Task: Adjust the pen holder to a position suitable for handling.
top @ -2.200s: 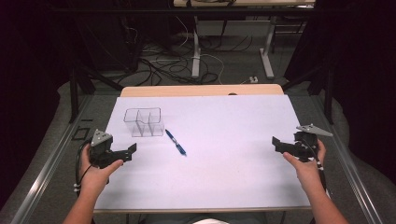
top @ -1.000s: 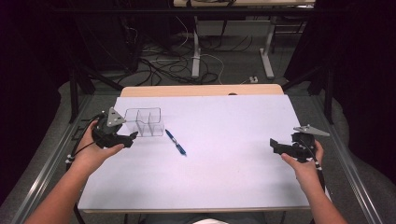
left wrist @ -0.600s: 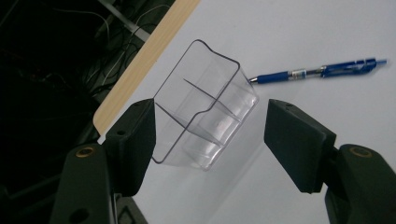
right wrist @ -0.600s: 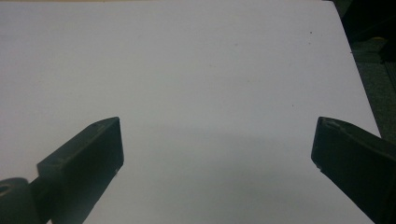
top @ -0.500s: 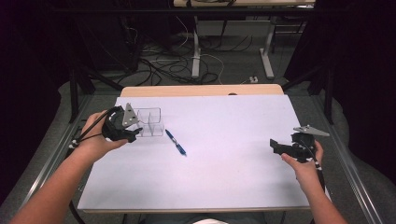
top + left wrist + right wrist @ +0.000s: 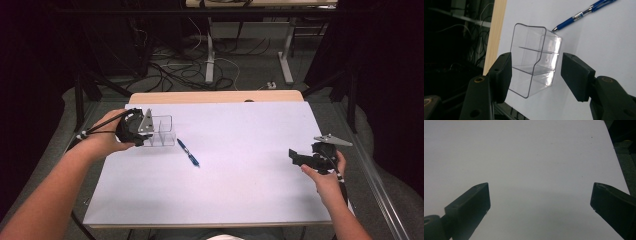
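Note:
A clear plastic box point(image 6: 162, 131) with inner dividers stands at the back left of the white table top point(image 6: 240, 190). My left gripper point(image 6: 146, 134) reaches it from the left. In the left gripper view the box point(image 6: 534, 50) sits between the two jaws, which have just been closing. The left pad is close beside its wall, and a small gap remains at the right pad point(image 6: 576, 75). A blue pen point(image 6: 188, 152) lies just right of the box, its tip near the box's corner point(image 6: 584, 13). My right gripper point(image 6: 294, 156) hovers open at the table's right side over bare surface point(image 6: 539, 202).
A wooden strip point(image 6: 215, 96) runs along the table's far edge, with cables and desk legs on the floor point(image 6: 220, 55) beyond. A metal rail point(image 6: 380, 190) borders the right side. A person's forearms come in from the bottom corners.
My left hand has travelled from the table's left front up to the clear box and turned toward it, and its jaws now straddle the box. The right gripper has stayed put.

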### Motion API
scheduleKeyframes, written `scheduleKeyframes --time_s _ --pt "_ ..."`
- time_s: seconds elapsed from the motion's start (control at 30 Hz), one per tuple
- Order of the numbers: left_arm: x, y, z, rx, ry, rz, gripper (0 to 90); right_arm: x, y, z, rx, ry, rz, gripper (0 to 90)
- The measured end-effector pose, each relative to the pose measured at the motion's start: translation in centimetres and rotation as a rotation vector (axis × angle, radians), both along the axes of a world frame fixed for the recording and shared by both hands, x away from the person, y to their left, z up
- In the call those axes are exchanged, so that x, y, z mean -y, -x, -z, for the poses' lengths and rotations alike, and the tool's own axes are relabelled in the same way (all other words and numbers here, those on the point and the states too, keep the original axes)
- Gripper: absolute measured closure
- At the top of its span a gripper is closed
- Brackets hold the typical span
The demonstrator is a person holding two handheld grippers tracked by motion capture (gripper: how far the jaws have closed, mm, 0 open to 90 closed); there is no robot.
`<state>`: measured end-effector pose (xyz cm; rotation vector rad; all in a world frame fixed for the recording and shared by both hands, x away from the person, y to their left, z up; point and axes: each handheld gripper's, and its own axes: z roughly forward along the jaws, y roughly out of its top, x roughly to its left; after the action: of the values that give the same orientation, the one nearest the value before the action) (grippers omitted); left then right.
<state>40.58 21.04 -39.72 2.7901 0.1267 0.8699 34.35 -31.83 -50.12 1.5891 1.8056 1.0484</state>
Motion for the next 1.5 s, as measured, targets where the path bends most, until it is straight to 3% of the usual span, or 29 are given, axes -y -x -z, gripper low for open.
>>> scheduleKeyframes --time_s 0.13,0.27,0.5,0.8,0.97,1.2,1.33,1.5 --pt "0.4 -0.7 0.3 -0.038 -0.056 0.048 45.6 0.0 0.0 0.0 0.001 0.002 -0.002 2.3" --pt "0.6 -1.4 0.6 -0.048 -0.096 0.079 46.3 0.0 0.0 0.0 0.004 0.012 -0.009 2.4" --pt "0.8 -2.6 1.2 -0.088 -0.148 0.091 48.1 -0.1 0.0 0.1 -0.001 0.008 -0.009 2.5" --pt "0.8 -3.9 2.6 -0.127 -0.171 0.086 53.3 -0.3 0.0 0.2 0.000 0.018 -0.017 2.8" --pt "0.5 -5.1 2.9 -0.141 -0.150 0.076 56.2 -0.4 -0.1 0.3 -0.006 0.020 -0.020 3.0" --pt "0.6 -6.0 3.3 -0.196 -0.130 0.085 57.2 -0.5 -0.1 0.5 -0.008 0.026 -0.023 3.2" --pt "0.9 -6.3 3.7 -0.234 -0.151 0.099 60.2 -0.5 -0.1 0.5 -0.010 0.030 -0.028 3.3" --pt "0.9 -6.7 4.4 -0.252 -0.177 0.090 62.8 -0.5 -0.2 0.6 -0.014 0.030 -0.030 3.5"
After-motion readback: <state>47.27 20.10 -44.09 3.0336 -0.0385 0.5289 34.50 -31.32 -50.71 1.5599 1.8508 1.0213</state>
